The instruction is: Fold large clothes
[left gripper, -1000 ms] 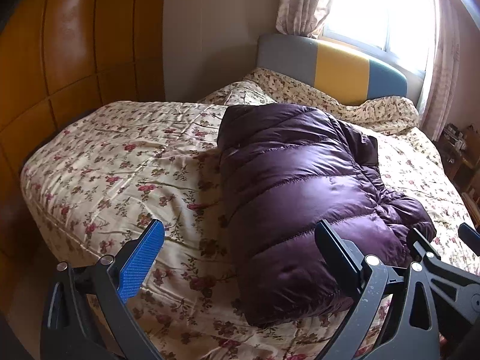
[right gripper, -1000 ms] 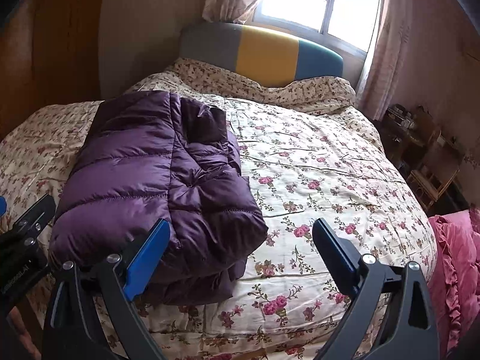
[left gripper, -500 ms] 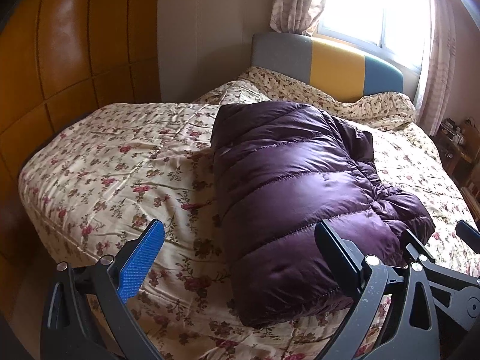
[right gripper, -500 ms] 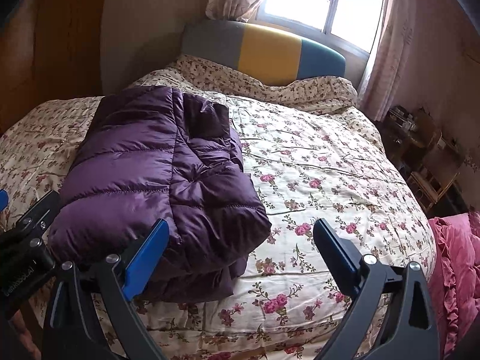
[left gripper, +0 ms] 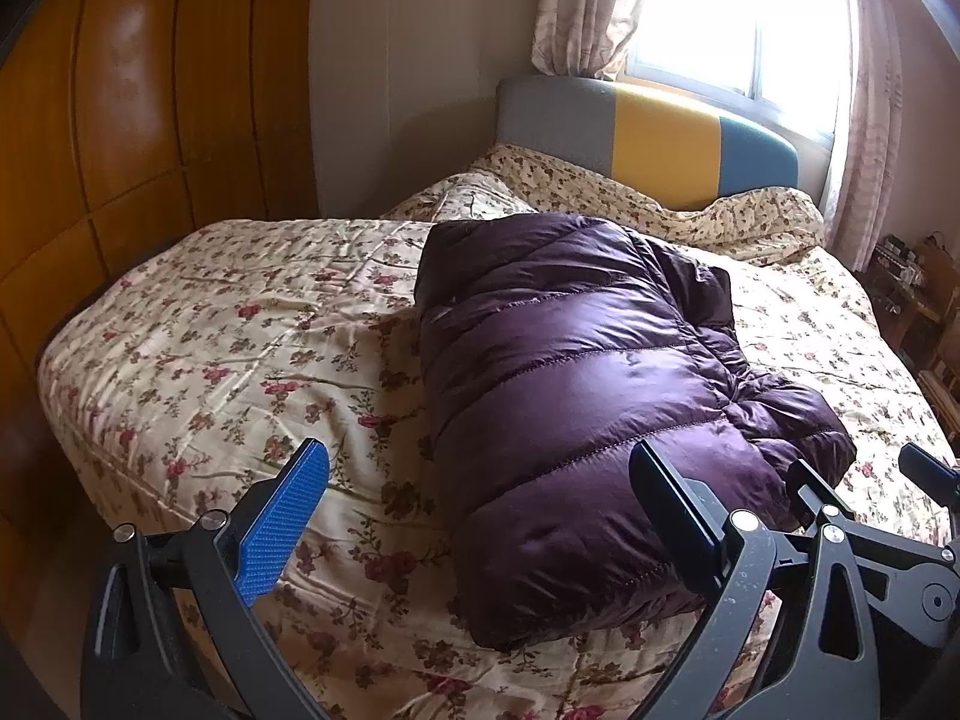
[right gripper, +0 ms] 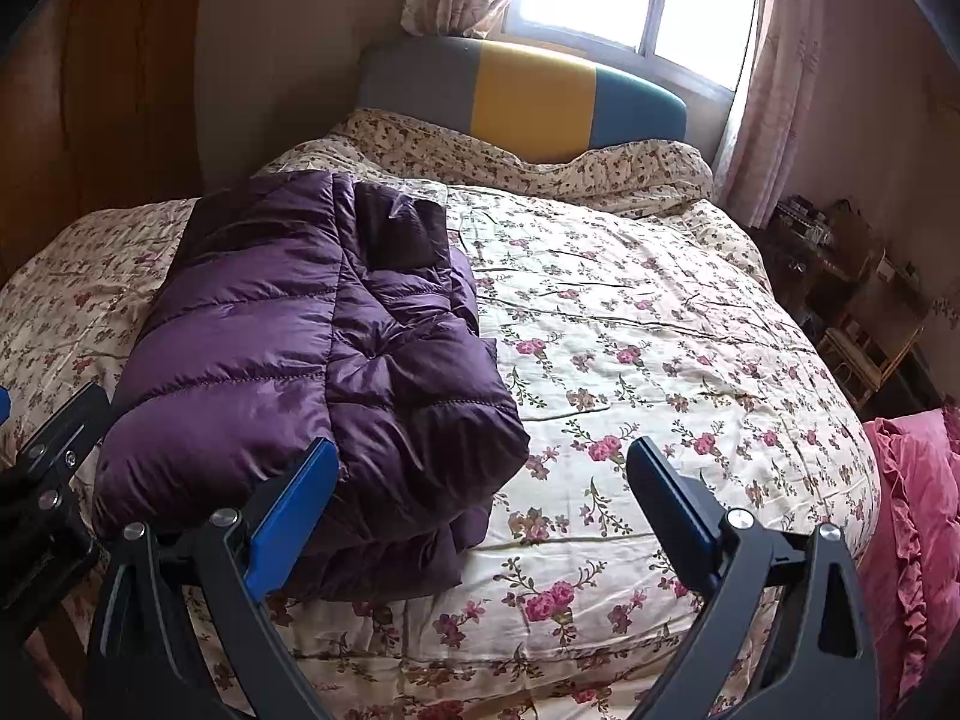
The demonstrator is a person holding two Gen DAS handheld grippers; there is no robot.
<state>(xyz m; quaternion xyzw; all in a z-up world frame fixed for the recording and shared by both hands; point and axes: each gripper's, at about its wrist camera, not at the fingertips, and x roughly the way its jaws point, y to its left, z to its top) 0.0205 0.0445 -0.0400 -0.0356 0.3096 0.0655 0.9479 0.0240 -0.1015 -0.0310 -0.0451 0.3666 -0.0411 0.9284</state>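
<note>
1. Your left gripper (left gripper: 480, 516) hangs over the near edge of the bed (left gripper: 198, 360), fingers spread wide and holding nothing. It touches no fabric; judged from this, you keep it clear between handling steps.
2. The purple down jacket (left gripper: 570, 396) lies on the floral bedspread, running from the near edge toward the headboard (left gripper: 648, 138), left of the bed's middle. It is folded into a thick oblong. The quilted panels are glossy and puffed; the left side is smooth, the right side shows bunched layers and an underlying flap protruding at the near edge.
3. Your right gripper (right gripper: 480, 492) is likewise spread and empty, its blue finger (right gripper: 294, 510) just before the jacket's near right corner, well placed to tuck that flap.
</note>
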